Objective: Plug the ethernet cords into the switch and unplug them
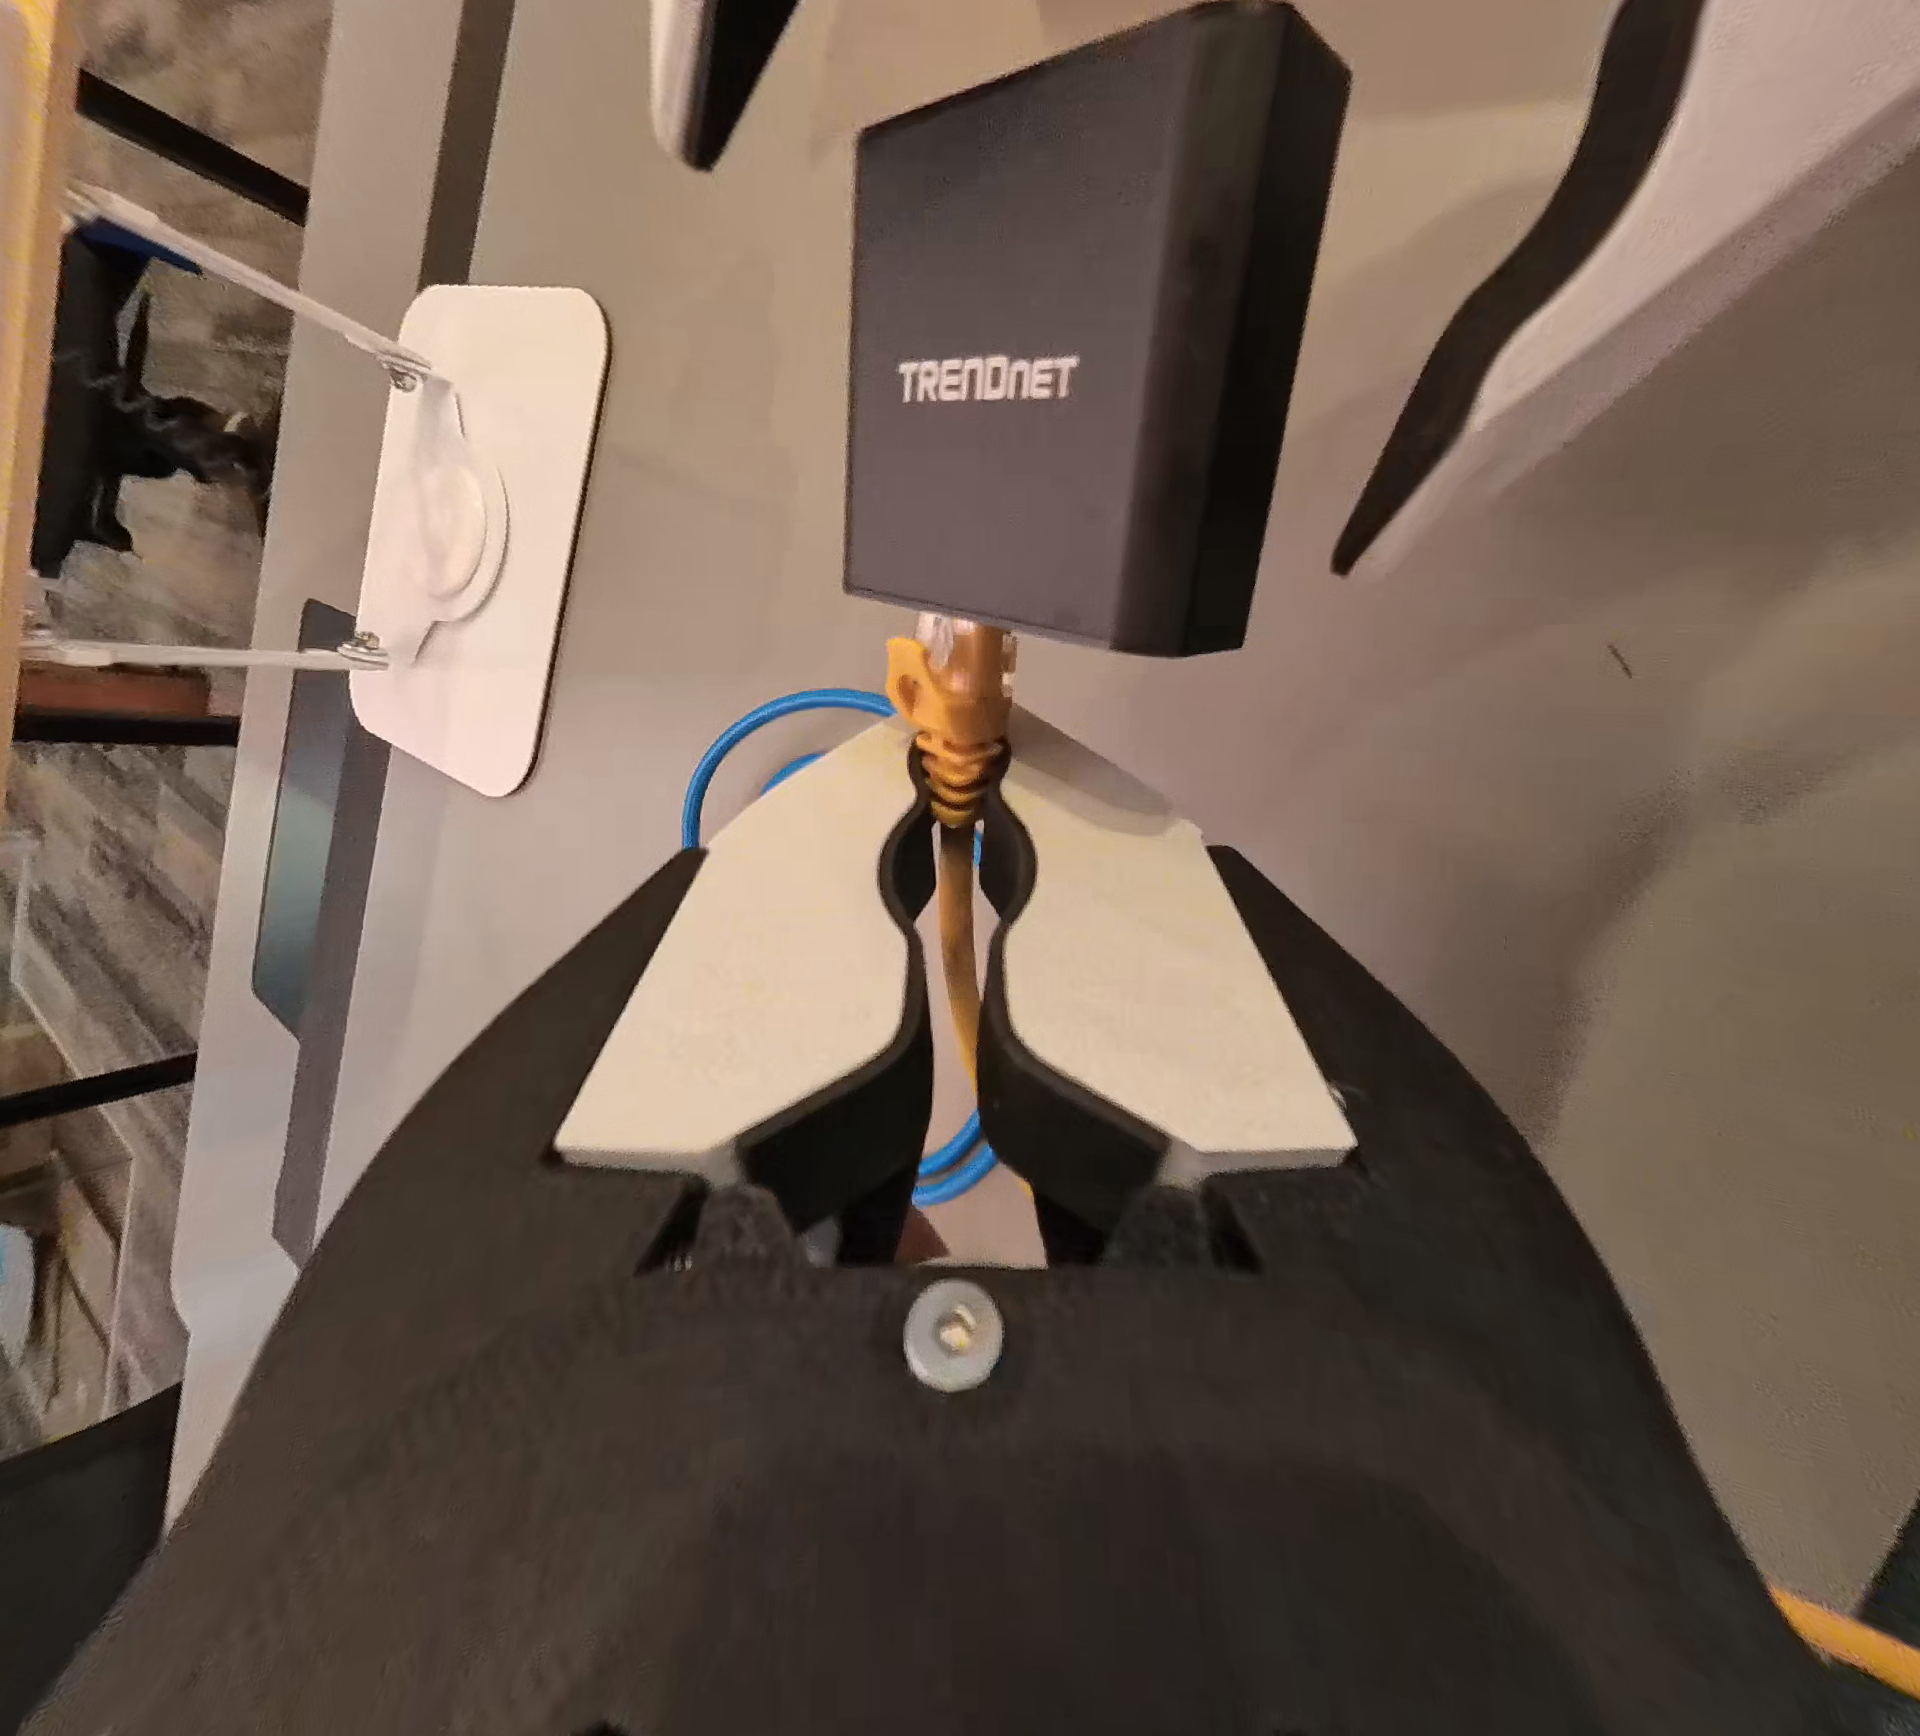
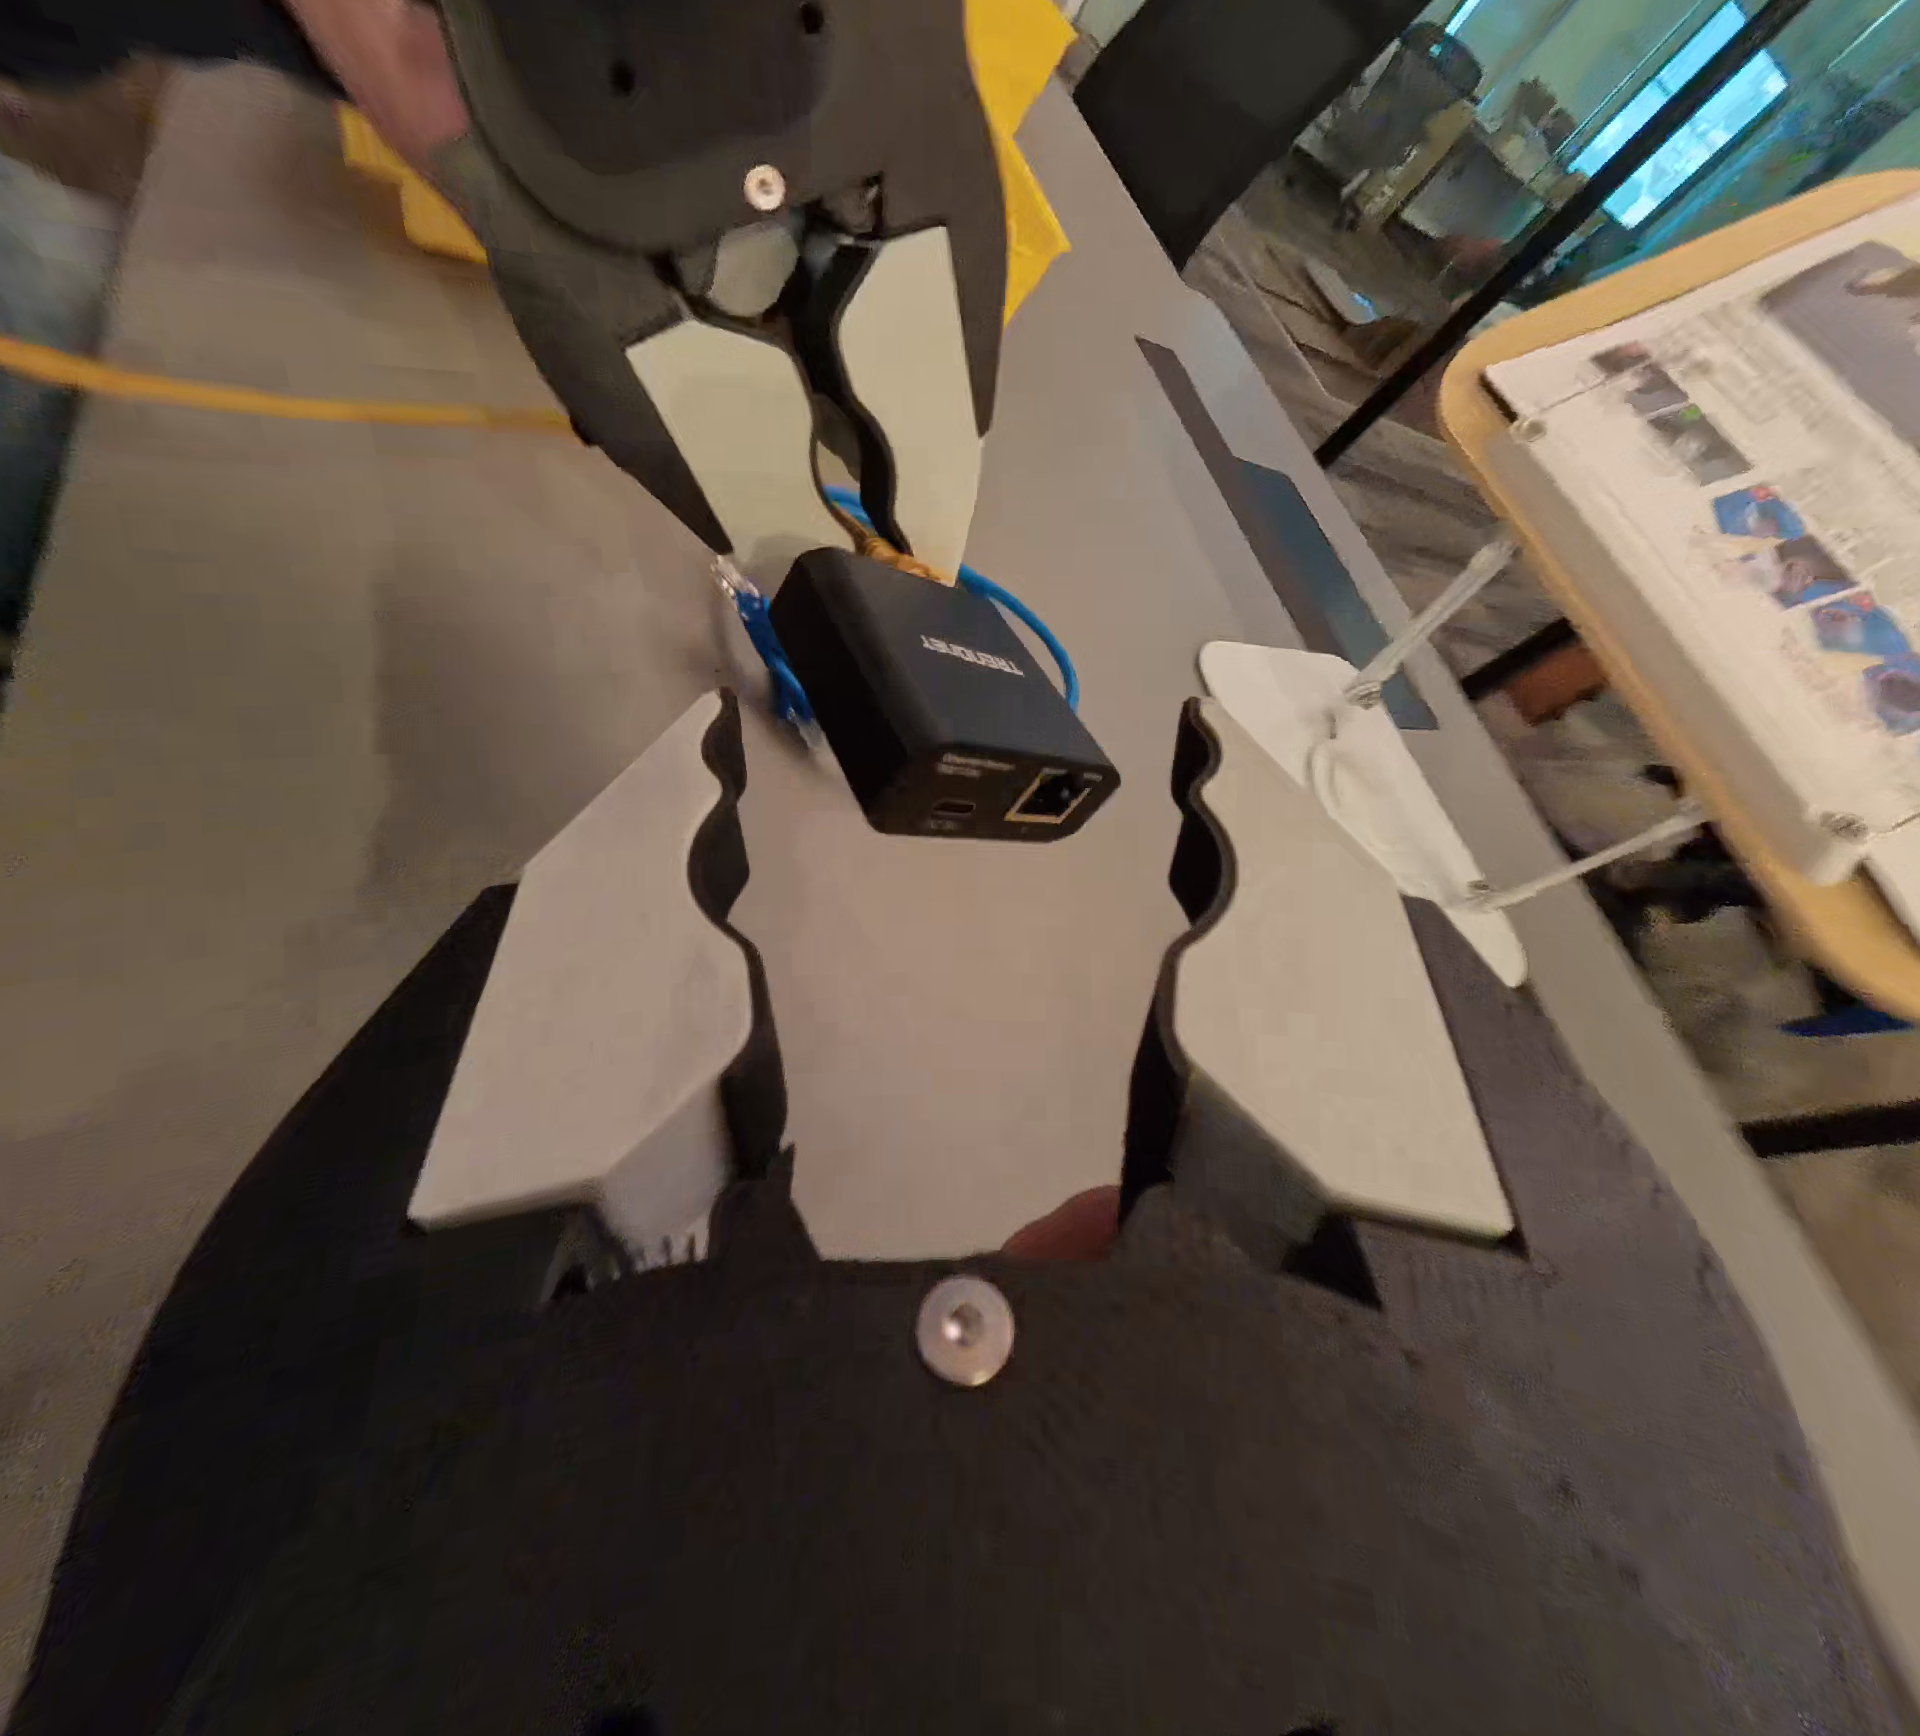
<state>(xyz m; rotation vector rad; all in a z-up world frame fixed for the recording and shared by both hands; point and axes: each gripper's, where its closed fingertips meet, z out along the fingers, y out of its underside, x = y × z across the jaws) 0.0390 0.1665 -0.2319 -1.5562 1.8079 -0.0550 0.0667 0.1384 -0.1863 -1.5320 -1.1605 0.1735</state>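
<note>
- While the left tool (image 1: 961, 777) sits at lower centre of the left wrist view, its fingers are pressed together on the ribbed boot of the yellow cord (image 1: 958, 938), which runs back between them; this grip just behind the plug looks right for pushing or pulling along the port's axis.
- Just beyond the fingertips, the yellow plug (image 1: 951, 663) meets the near face of the black switch (image 1: 1070, 336) at mid-frame; whether it is fully seated cannot be told, so the push should stay straight, without twisting.
- In the right wrist view the right tool (image 2: 956, 730) is spread wide at lower centre, holding nothing, with the switch just past its tips.
- It seems best used to close on the switch body and brace it, since the small box would likely slide on the grey table (image 2: 312, 699) otherwise.
- The blue cord (image 2: 774, 658) lies unplugged left of the switch, looping behind it; an empty port (image 2: 1044, 798) faces the right tool.
- Farther off, at right, a white stand base (image 2: 1278, 699) rests on the table, clear of the work.
</note>
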